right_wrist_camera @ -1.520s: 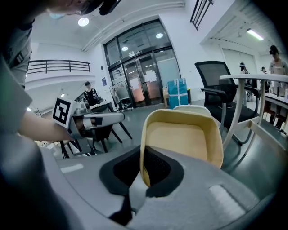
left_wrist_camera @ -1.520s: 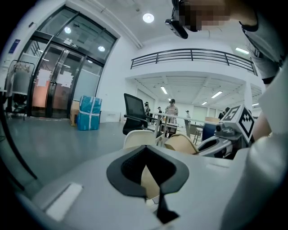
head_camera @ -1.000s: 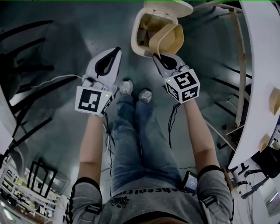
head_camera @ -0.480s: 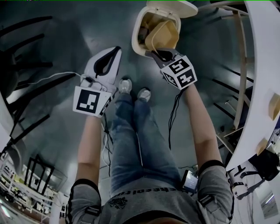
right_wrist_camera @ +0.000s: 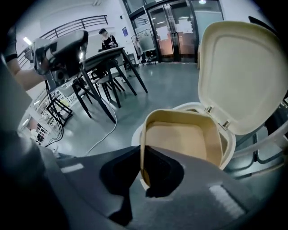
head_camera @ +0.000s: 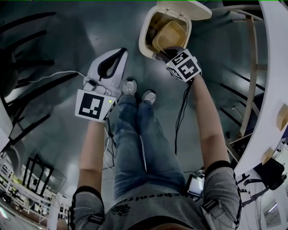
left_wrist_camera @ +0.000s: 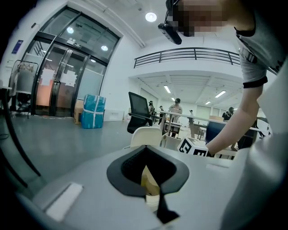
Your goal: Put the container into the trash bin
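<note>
The cream trash bin (head_camera: pixel 146 32) stands on the floor ahead of the person's feet, its lid (head_camera: pixel 185 9) swung up and open. A tan, square-sided container (head_camera: pixel 170 35) hangs in the bin's mouth, tilted. My right gripper (head_camera: pixel 167 53) is shut on the container's near wall. In the right gripper view that wall (right_wrist_camera: pixel 143 148) runs between the jaws of the right gripper (right_wrist_camera: pixel 143 173), with the bin's rim (right_wrist_camera: pixel 227 148) and lid (right_wrist_camera: pixel 243 72) behind. My left gripper (head_camera: pixel 118 56) hovers over the floor left of the bin, jaws together, and the left gripper (left_wrist_camera: pixel 150 179) grips nothing I can make out.
A white round table edge (head_camera: pixel 274 81) with wooden legs (head_camera: pixel 248 76) curves along the right. Dark chair and table legs (head_camera: pixel 27 90) and a white cable (head_camera: pixel 54 78) lie on the grey floor at left. The person's shoes (head_camera: pixel 139 92) stand just behind the bin.
The right gripper has carried the container forward and down, from in front of the bin's rim into its mouth. The left gripper has barely moved.
</note>
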`<state>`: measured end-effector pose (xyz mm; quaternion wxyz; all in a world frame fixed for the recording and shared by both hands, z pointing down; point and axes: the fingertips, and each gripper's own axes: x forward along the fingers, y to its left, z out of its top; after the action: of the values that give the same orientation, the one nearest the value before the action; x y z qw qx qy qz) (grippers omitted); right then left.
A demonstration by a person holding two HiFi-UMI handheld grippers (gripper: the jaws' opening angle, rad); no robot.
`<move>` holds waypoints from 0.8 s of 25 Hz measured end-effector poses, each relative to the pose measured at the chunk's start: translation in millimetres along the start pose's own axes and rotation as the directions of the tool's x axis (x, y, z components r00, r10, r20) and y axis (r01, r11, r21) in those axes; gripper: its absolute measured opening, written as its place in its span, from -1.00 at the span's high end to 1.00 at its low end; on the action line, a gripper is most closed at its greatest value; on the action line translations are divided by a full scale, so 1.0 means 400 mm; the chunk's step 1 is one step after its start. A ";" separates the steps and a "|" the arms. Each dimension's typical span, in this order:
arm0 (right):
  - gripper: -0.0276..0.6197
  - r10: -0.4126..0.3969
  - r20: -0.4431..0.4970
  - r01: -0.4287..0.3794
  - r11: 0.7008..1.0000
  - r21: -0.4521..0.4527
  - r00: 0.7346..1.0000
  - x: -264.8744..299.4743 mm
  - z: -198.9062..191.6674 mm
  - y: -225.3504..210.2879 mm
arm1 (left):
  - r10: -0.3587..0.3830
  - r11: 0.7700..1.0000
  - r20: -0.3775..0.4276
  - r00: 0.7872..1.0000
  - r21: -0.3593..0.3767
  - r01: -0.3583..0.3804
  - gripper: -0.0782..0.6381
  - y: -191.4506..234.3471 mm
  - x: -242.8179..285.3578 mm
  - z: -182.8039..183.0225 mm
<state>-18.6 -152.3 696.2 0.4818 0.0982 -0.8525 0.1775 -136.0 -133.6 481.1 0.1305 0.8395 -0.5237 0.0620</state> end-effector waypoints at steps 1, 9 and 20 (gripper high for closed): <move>0.87 -0.001 -0.026 0.000 1.000 -0.013 1.000 0.009 -0.009 -0.007 | 0.001 1.000 0.010 1.000 0.000 -0.001 0.73 0.002 0.000 0.003; 0.87 -0.001 -0.179 -0.018 0.995 -0.102 0.984 0.067 -0.063 -0.037 | 0.017 1.000 0.015 1.000 -0.011 -0.016 0.73 0.017 0.000 -0.011; 0.87 0.044 -0.308 -0.084 0.989 -0.118 0.950 0.138 -0.108 -0.042 | 0.008 1.000 -0.012 1.000 0.002 -0.007 0.73 0.017 0.012 -0.038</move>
<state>-7.3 -150.4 767.3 0.6067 0.0102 -0.7806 0.1502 -139.4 -136.5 497.8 0.1326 0.8373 -0.5260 0.0680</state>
